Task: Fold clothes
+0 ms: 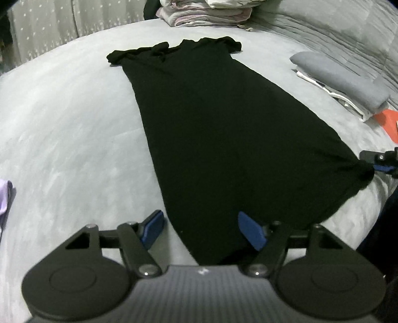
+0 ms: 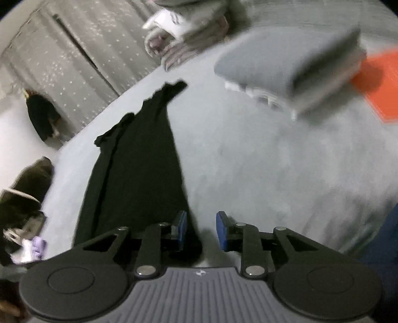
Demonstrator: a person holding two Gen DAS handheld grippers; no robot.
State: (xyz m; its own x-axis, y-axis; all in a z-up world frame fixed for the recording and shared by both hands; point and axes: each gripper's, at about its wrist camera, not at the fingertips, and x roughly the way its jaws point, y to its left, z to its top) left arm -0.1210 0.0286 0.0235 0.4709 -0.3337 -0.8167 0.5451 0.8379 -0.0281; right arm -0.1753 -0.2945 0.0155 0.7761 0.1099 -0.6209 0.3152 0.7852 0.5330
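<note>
Left gripper (image 1: 201,229) jaws apart astride hem | right gripper (image 2: 201,229) jaws apart | black dress (image 1: 211,129) lengthwise, neckline pointing away

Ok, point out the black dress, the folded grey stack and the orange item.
black dress (image 1: 223,129), left wrist view, middle of its body.
folded grey stack (image 1: 340,77), left wrist view, top grey layer.
orange item (image 2: 380,92), right wrist view, its flat face.

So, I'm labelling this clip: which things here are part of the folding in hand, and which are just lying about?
In the job:
black dress, spread flat on the grey bed cover
left tool, open over the hem
right tool, open at the hem corner

Lying about:
folded grey pile
orange item
bedding stack
lilac cloth
</note>
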